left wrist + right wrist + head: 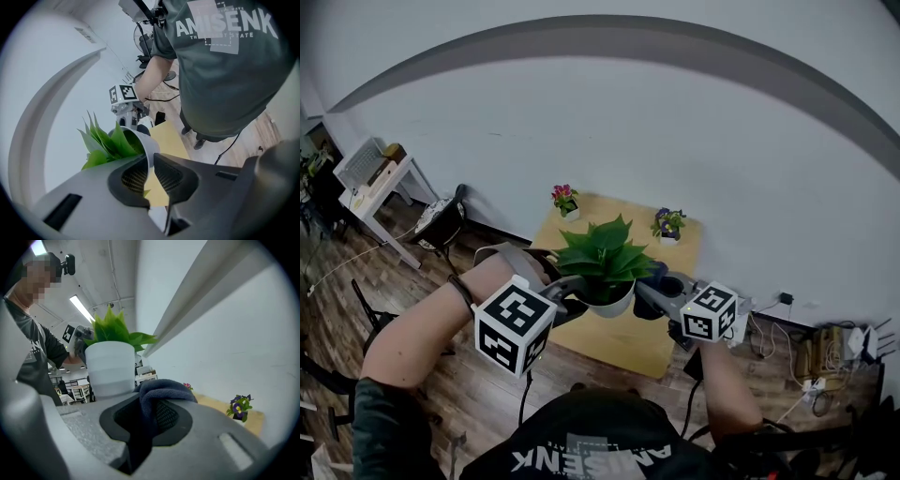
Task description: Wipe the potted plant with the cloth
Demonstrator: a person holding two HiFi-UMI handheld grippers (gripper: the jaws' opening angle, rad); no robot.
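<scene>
Grip check: the left gripper has its jaws pinched on the white rim of the potted plant, one pad inside the pot and one outside. It seems to hold the plant up over the near part of the wooden table. On the right, the right gripper is clamped on a bunched dark cloth, just beside the pot wall; contact can't be told from here. By my read, this is the approach to a wipe. Next, that cloth fold has to press lightly on the pot or leaves and sweep across. Meanwhile the left pinch must stay steady so the rim doesn't slip or tip.
</scene>
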